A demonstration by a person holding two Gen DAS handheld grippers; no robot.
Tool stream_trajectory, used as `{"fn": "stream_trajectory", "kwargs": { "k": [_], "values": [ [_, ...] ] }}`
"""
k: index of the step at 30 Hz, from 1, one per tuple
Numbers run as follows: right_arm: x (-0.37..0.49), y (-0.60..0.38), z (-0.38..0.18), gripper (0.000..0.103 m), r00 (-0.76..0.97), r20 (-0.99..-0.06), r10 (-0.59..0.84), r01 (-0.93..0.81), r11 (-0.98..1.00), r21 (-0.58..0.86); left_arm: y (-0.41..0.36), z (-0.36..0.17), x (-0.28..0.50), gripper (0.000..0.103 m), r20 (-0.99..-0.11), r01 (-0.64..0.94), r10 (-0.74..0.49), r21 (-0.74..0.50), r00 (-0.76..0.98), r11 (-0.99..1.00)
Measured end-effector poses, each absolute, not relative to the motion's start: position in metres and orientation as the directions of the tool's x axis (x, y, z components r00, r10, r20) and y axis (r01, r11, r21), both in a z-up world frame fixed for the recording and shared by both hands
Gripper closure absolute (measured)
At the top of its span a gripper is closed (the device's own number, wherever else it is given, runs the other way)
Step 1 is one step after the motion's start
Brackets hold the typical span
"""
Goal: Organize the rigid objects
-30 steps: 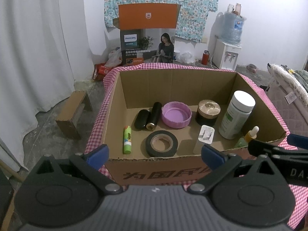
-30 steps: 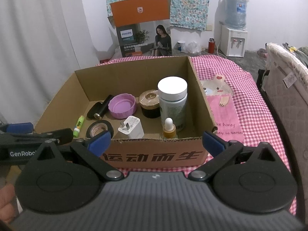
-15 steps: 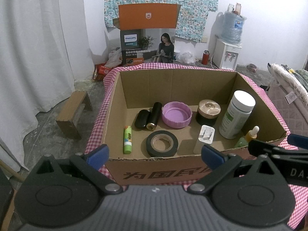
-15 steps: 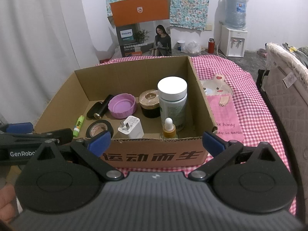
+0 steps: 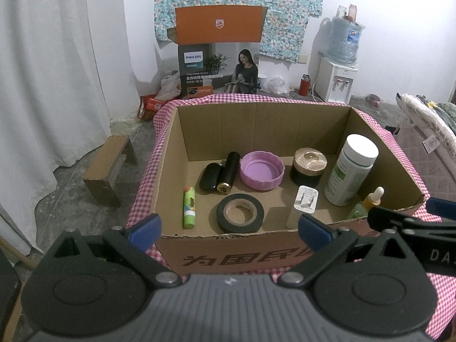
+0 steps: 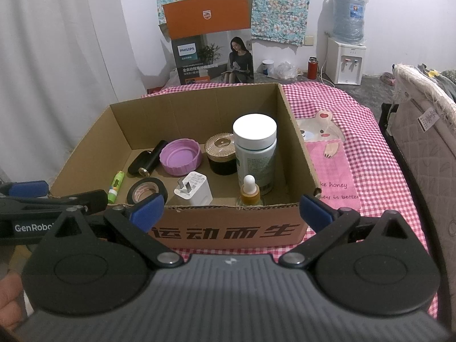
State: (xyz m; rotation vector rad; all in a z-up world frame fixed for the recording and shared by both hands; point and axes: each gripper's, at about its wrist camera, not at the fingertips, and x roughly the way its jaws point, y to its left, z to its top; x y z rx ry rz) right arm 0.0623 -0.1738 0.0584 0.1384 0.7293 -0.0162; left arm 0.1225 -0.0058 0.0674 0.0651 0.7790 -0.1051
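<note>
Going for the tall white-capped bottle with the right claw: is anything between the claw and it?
Yes. The small dropper bottle stands directly in front of the white-capped bottle, just behind the cardboard box's near wall. The open right claw is outside that wall, so it must come over the wall and past the dropper.

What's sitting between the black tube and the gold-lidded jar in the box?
The purple lid, lying open side up between the black tube and the gold-lidded jar. The left wrist view shows it best.
</note>
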Motion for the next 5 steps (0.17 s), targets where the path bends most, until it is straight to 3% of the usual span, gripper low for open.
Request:
{"fn": "stream_trajectory", "kwargs": {
  "k": [5],
  "values": [
    [0.0624, -0.1738, 0.0585, 0.001, 0.746, -0.665, 0.034, 0.062, 0.991, 0.121, -0.0066, 0.0675, 0.1229, 0.001, -0.703, 0.118, -0.069, 0.022, 0.708, 0.993]
  ]
}}
